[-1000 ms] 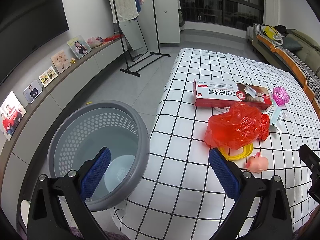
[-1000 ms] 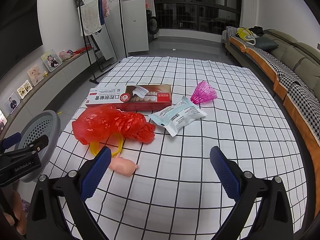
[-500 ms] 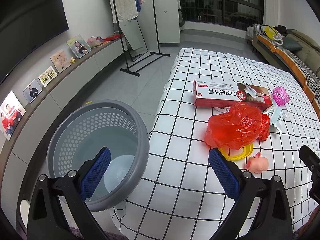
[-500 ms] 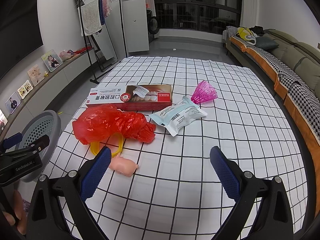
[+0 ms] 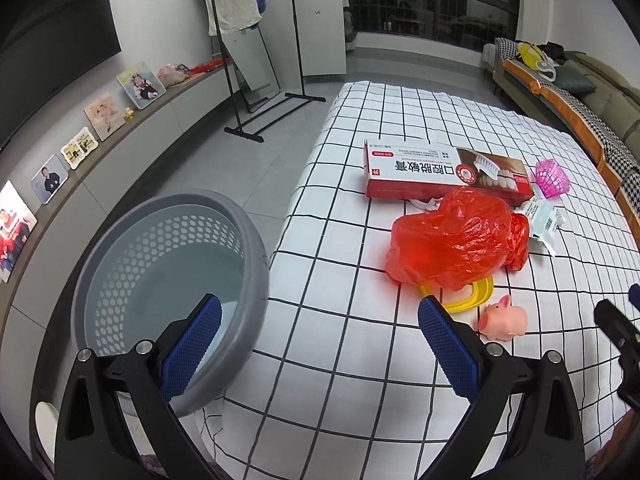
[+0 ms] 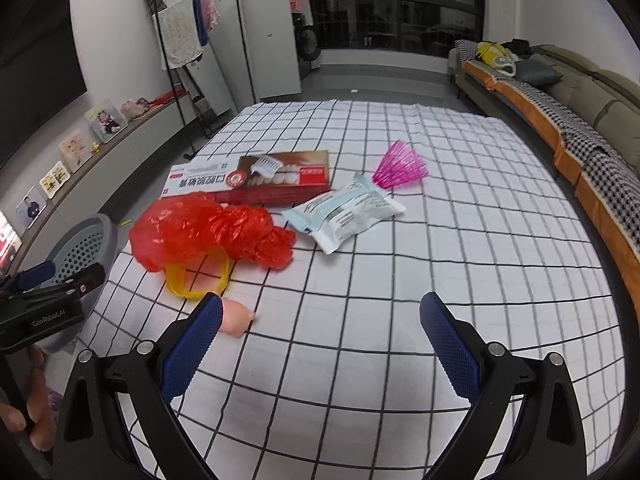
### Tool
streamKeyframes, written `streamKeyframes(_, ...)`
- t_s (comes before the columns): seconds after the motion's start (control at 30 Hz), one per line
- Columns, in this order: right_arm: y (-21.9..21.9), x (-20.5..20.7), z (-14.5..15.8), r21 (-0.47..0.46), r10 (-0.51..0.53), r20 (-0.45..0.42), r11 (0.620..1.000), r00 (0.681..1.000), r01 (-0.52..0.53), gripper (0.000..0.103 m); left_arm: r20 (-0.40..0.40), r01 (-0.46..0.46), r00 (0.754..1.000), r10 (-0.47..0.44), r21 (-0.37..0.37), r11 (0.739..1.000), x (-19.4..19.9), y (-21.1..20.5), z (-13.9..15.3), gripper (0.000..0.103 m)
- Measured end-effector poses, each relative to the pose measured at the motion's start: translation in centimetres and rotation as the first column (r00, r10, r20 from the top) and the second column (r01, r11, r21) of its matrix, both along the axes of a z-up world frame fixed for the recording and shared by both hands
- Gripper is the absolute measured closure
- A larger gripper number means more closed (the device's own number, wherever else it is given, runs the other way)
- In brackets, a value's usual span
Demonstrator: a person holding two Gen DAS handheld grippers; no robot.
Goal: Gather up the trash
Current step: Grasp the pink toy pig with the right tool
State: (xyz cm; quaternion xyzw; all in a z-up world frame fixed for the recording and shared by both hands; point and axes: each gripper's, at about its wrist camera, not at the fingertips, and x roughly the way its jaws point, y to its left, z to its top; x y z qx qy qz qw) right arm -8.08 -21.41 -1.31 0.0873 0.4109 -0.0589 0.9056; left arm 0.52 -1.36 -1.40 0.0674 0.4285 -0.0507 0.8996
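Observation:
On the checked cloth lie a crumpled red plastic bag (image 5: pixel 456 240) (image 6: pixel 208 228), a long red toothpaste box (image 5: pixel 444 174) (image 6: pixel 252 182), a pale blue-white packet (image 6: pixel 346 212) (image 5: pixel 542 222) and a pink mesh cone (image 6: pixel 400 166) (image 5: pixel 552 180). A yellow ring (image 5: pixel 478 294) (image 6: pixel 192 280) pokes out from under the bag, with a pink toy pig (image 5: pixel 502 318) (image 6: pixel 236 318) beside it. The grey perforated basket (image 5: pixel 256 248) (image 6: pixel 80 248) stands on the floor off the table's left edge. My left gripper (image 5: pixel 318 338) is open over the basket rim and table edge. My right gripper (image 6: pixel 320 336) is open above bare cloth, its left finger near the pig.
A clothes rack (image 5: pixel 240 40) stands on the floor beyond the basket. Framed photos (image 5: pixel 104 114) line a low shelf along the left wall. A sofa (image 6: pixel 580 120) runs along the right side. A hand (image 6: pixel 36 412) holds the left gripper at the lower left.
Both grippers have barely moved; the right wrist view has edged slightly forward and left, so its left finger now overlaps the toy pig.

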Motion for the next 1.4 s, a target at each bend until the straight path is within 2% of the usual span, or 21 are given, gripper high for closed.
streamKeyframes(0.2,2.8,1.9,-1.5,-0.003,0.144,-0.055,0.99,0.988,-0.144,0.009,0.003,0.029,1.0,-0.029,0.0,1.0,-0.1,-0.1,-0.5,0.006)
streamKeyframes(0.27,3.8,2.6,-2.0,-0.031,0.181,-0.074,0.982,0.981,-0.184,0.009,0.011,0.026,1.0,-0.026,-0.016,1.0,-0.2,0.4,-0.4,0.006)
streamKeyframes(0.43,4.9,4.1,-3.4,-0.05,0.226,-0.116,0.971,0.967,-0.233,0.009,0.018,0.006,1.0,-0.005,-0.034,0.999,-0.1,1.6,-0.2,0.006)
streamKeyframes(0.53,5.3,4.8,-3.9,-0.044,0.246,-0.118,0.967,0.962,-0.252,0.009,-0.006,0.003,1.0,-0.003,-0.057,0.998,0.1,2.0,-0.4,0.006)
streamKeyframes(0.73,6.5,6.1,-4.7,-0.052,0.289,-0.127,0.953,0.949,-0.297,0.01,-0.016,0.004,1.0,-0.005,-0.058,0.998,0.3,2.1,-0.7,0.006)
streamKeyframes(0.77,6.6,6.2,-4.9,-0.054,0.293,-0.132,0.952,0.947,-0.302,0.015,-0.018,0.005,1.0,-0.007,-0.059,0.998,0.3,2.1,-0.7,0.006)
streamKeyframes(0.87,6.9,6.9,-6.0,-0.049,0.302,-0.18,0.948,0.936,-0.315,0.043,-0.027,0.017,0.999,-0.019,-0.058,0.998,0.4,1.9,-0.9,0.006)
streamKeyframes(0.9,6.9,7.0,-6.3,-0.04,0.306,-0.187,0.947,0.934,-0.318,0.048,-0.028,0.022,0.999,-0.024,-0.055,0.998,0.4,1.8,-0.9,0.006)
streamKeyframes(1.0,7.1,6.9,-6.1,-0.046,0.314,-0.175,0.944,0.933,-0.326,0.051,-0.028,0.029,0.999,-0.03,-0.049,0.998,0.4,1.6,-1.0,0.006)
streamKeyframes(1.2,7.3,6.0,-5.1,-0.023,0.328,-0.126,0.942,0.936,-0.333,0.051,-0.022,0.046,0.999,-0.047,-0.059,0.997,0.3,1.3,-0.9,0.006)
streamKeyframes(1.4,5.4,4.1,-3.3,0.005,0.245,-0.103,0.969,0.964,-0.246,0.051,0.004,0.077,0.997,-0.077,-0.072,0.994,-0.3,0.6,-0.4,0.006)
